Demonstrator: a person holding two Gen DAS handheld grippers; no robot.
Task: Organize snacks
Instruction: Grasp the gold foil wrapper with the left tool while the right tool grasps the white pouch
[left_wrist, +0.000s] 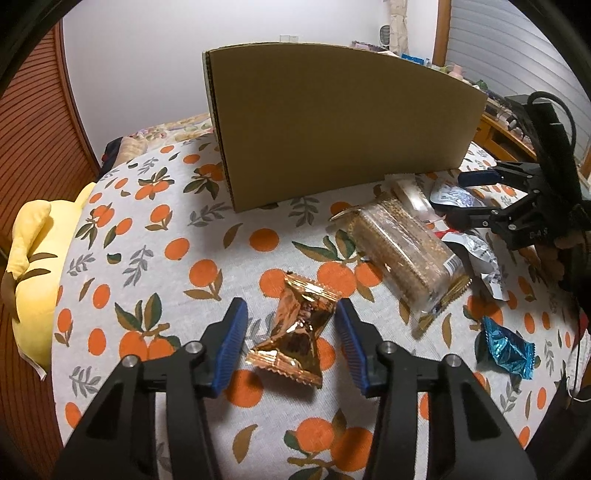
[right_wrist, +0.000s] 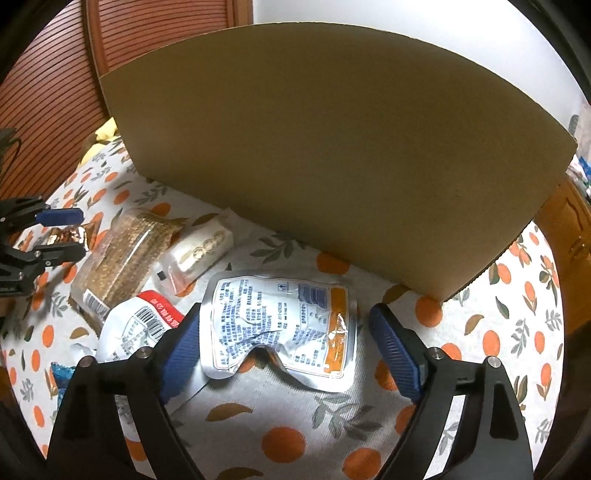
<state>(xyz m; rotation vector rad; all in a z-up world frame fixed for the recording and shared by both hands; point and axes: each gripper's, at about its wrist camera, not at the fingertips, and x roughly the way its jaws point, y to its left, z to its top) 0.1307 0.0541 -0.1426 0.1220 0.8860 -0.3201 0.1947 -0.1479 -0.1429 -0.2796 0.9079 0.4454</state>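
Left gripper (left_wrist: 291, 345) half-open astride gold wrapper (left_wrist: 295, 332), pads not touching, long axis running up-frame; right gripper (right_wrist: 284, 354) wide, empty, straddling silver pouch (right_wrist: 284, 328).

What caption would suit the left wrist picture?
Left gripper straddles a gold snack packet on the orange-print cloth, cardboard box behind.

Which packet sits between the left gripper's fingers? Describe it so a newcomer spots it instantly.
Start at the big cardboard box standing on the orange-print cloth. In front of it, nearest the camera, a small copper-gold foil packet lies between the left gripper's blue fingers. Its neighbours differ: a long clear sleeve of brown biscuits and a crumpled blue wrapper.
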